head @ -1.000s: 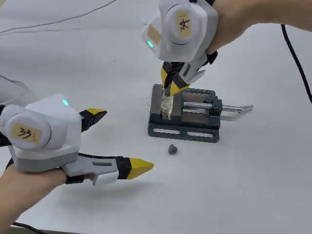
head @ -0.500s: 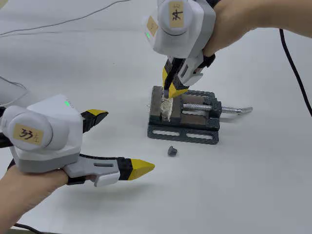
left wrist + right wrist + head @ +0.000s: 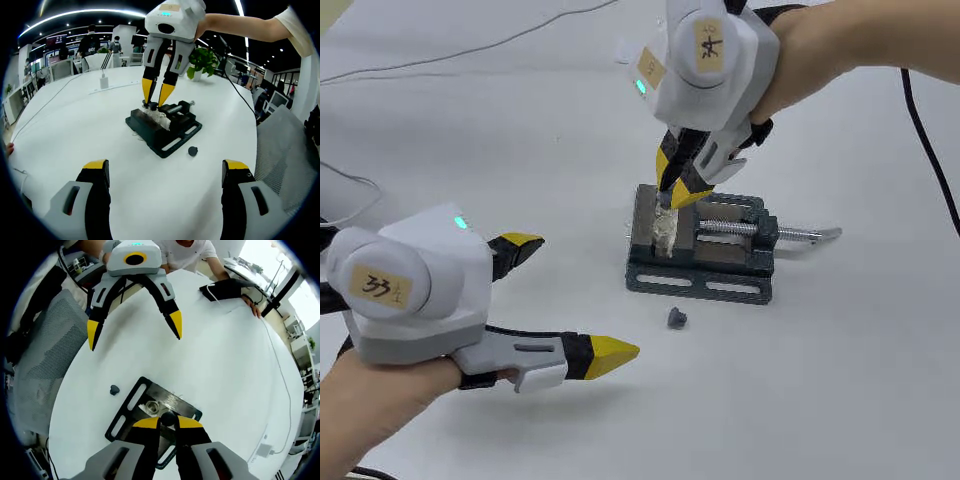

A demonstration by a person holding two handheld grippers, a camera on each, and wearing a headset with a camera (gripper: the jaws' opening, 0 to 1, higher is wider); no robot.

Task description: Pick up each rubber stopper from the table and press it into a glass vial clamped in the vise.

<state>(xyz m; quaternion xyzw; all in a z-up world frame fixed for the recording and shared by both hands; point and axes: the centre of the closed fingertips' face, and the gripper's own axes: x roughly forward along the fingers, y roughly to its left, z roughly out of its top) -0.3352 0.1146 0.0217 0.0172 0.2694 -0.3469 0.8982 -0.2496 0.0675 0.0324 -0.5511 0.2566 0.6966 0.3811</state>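
A dark vise (image 3: 744, 266) on the white table clamps clear glass vials (image 3: 664, 232). My right gripper (image 3: 670, 196) hangs tips-down right over them, shut on a dark rubber stopper (image 3: 168, 418) that sits at a vial mouth (image 3: 150, 407). In the left gripper view the right gripper (image 3: 155, 98) meets the vials (image 3: 154, 114) in the vise (image 3: 172, 137). A loose grey stopper (image 3: 676, 319) lies on the table just in front of the vise, also seen as stopper (image 3: 193, 150) and stopper (image 3: 114, 389). My left gripper (image 3: 570, 297) hovers open at lower left, with nothing between its jaws.
The vise's screw handle (image 3: 807, 234) sticks out to the right. A black cable (image 3: 930, 140) runs down the right side and a thin cable (image 3: 470, 50) crosses the far table. Bare white tabletop (image 3: 820, 380) surrounds the vise. Chairs stand beyond the table edge (image 3: 260, 150).
The right gripper's body has tipped a little more upright while its tips stay on the vial. The left gripper has barely moved. The head camera shifted slightly.
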